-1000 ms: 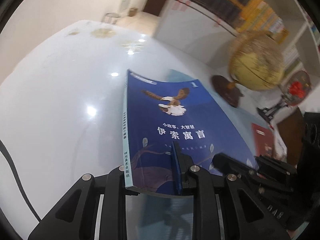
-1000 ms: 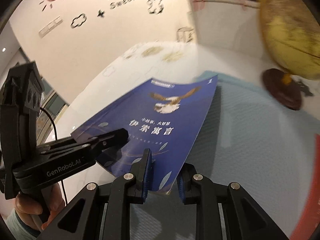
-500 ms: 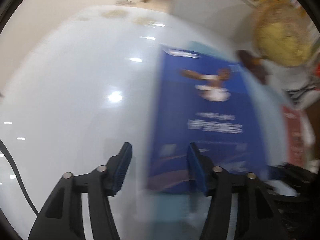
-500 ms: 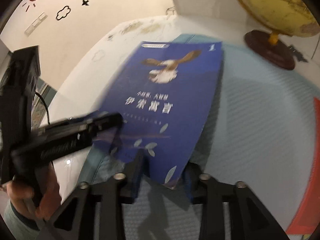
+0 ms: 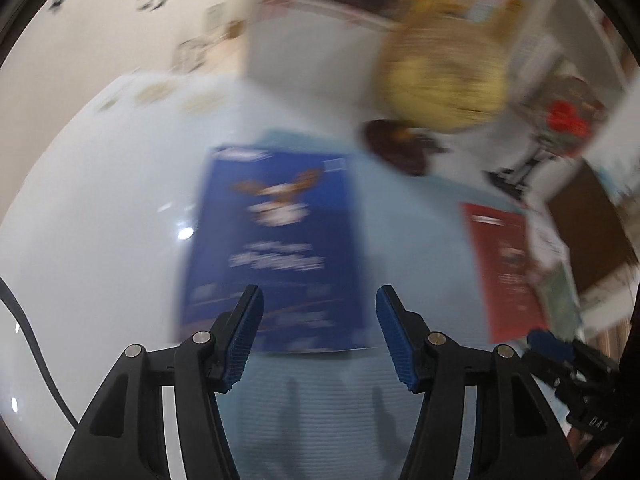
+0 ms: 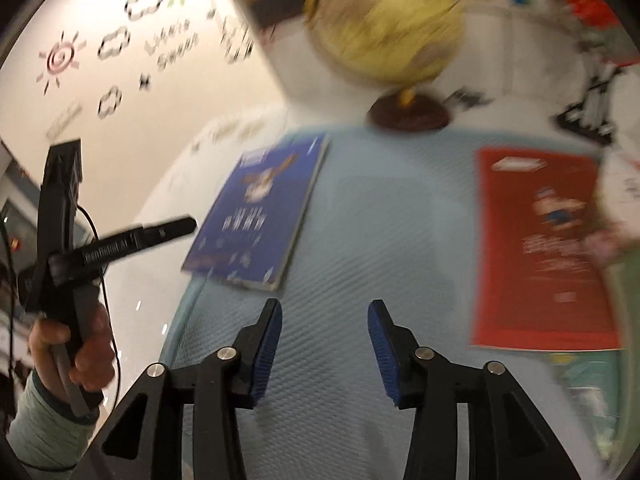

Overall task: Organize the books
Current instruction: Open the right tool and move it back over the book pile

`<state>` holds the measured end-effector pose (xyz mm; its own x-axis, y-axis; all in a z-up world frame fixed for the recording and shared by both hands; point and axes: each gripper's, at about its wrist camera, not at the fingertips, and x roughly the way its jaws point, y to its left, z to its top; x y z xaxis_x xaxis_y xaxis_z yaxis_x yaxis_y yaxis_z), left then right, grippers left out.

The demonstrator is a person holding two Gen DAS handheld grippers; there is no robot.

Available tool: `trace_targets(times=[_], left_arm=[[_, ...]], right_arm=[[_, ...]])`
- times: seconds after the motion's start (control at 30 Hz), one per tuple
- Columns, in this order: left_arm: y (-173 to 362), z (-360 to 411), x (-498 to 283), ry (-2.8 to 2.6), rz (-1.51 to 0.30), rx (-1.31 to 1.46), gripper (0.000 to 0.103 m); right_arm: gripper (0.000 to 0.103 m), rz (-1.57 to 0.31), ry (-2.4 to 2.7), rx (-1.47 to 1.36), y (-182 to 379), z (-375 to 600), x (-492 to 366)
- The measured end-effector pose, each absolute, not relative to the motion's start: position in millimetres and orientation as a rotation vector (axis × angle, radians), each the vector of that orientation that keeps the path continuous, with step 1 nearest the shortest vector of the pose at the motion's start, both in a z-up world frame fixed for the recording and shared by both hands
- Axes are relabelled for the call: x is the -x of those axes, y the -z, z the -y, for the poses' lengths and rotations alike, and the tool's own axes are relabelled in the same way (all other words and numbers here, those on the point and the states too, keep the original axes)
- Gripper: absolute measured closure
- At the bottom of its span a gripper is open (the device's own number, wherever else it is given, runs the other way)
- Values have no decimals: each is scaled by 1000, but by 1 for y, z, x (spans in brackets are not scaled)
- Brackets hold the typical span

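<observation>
Both grippers stand empty above the mat: the left gripper (image 5: 318, 334) has its jaws apart with nothing between the pads, and the right gripper (image 6: 325, 346) is opening, likewise with only bare mat showing in the gap. The blue book (image 6: 260, 212) lies flat and face up at the left edge of the pale blue mat (image 6: 380, 248), its left side hanging over onto the glossy white table (image 5: 92, 208); its near short edge sits just beyond the left gripper's fingertips (image 5: 250, 312). A red book (image 6: 540, 248) lies flat toward the mat's right edge, well apart from the blue one, with more printed covers, too blurred to read, at its right and near sides. A globe (image 6: 384, 20) on a dark round base stands at the mat's far edge, between the two books.

Judging by the thin spine and the flat glossy cover, the blue book is a light paperback that will likely sag if lifted by one corner alone. Its slick cover may slide on the smooth table more readily than on the textured mat. The ribbed pads should grip best across the spine side or the near short edge, where all the pages are pinched together. Lying flat, neither book offers an edge to close on without first tipping or sliding it past the mat's edge
</observation>
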<state>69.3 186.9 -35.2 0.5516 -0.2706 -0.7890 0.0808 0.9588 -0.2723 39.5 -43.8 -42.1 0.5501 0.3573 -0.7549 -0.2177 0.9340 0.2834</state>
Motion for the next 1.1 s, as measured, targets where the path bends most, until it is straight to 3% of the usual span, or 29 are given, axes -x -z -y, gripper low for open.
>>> trace_targets(times=[0.1, 0.4, 0.8, 1.1], left_arm=[[12, -135, -63, 302, -921, 169, 37], [-43, -7, -43, 413, -830, 167, 37], [-15, 102, -25, 479, -925, 180, 37], [12, 139, -12, 452, -984, 208, 37]], right_arm=[[52, -842, -273, -191, 9, 85, -21], [51, -756, -103, -260, -55, 200, 19], [50, -788, -16, -191, -58, 291, 40], [50, -825, -62, -176, -42, 329, 41]])
